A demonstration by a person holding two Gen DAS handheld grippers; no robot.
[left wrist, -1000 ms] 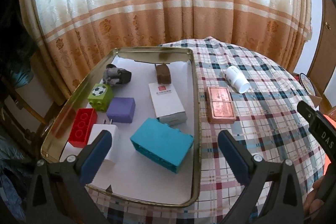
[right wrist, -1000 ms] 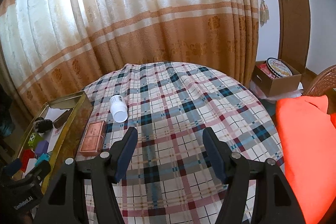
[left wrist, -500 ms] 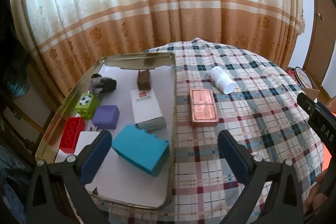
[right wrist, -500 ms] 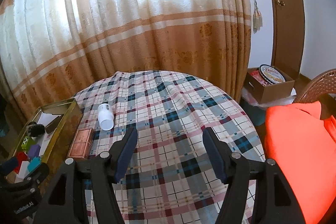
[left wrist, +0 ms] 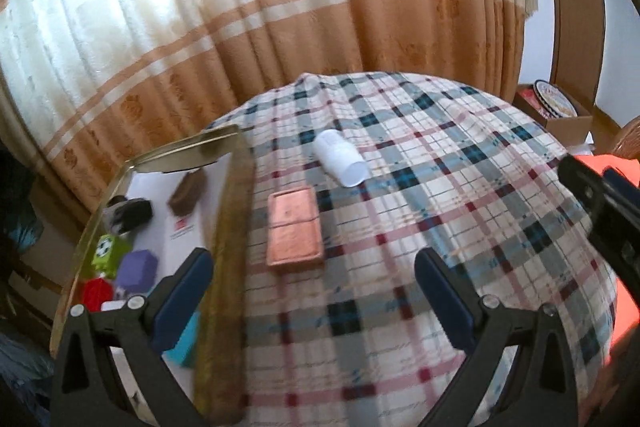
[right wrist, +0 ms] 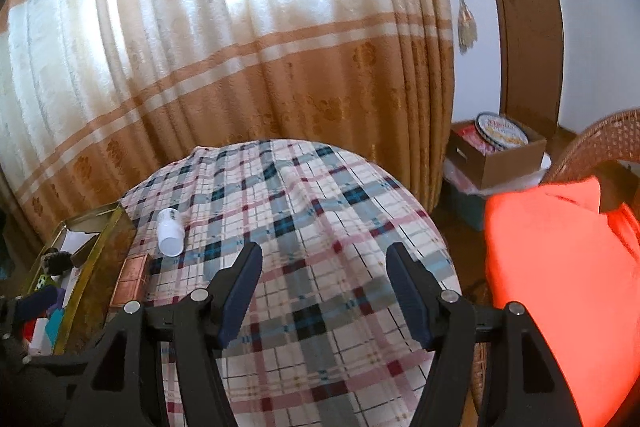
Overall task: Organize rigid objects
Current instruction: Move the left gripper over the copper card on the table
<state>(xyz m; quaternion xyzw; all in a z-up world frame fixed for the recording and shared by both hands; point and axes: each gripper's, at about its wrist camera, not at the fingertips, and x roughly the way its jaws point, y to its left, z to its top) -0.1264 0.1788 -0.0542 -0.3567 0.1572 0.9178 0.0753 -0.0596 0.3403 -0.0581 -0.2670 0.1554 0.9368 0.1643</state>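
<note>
A copper-coloured flat box [left wrist: 295, 229] lies on the plaid tablecloth, just right of a gold metal tray [left wrist: 228, 239]. A white bottle [left wrist: 340, 157] lies on its side behind the box. The tray holds a green block [left wrist: 107, 251], a purple block [left wrist: 138, 269], a red brick [left wrist: 95, 293], a teal block [left wrist: 185, 341], a brown block [left wrist: 188, 189] and a dark toy [left wrist: 130, 213]. My left gripper [left wrist: 314, 291] is open and empty above the cloth, nearer than the copper box. My right gripper [right wrist: 324, 287] is open and empty over the table's middle; the box [right wrist: 130, 279] and bottle [right wrist: 170, 233] show at its left.
A striped curtain hangs behind the round table [right wrist: 304, 211]. An orange cushion [right wrist: 560, 287] on a wicker chair stands at the right. A cardboard box with a round tin [right wrist: 500, 143] sits on the floor by a wooden door.
Both grippers have pulled back and up, and the left view has swung right: the tray slid to the left edge and the copper box now lies ahead. Nothing was picked up.
</note>
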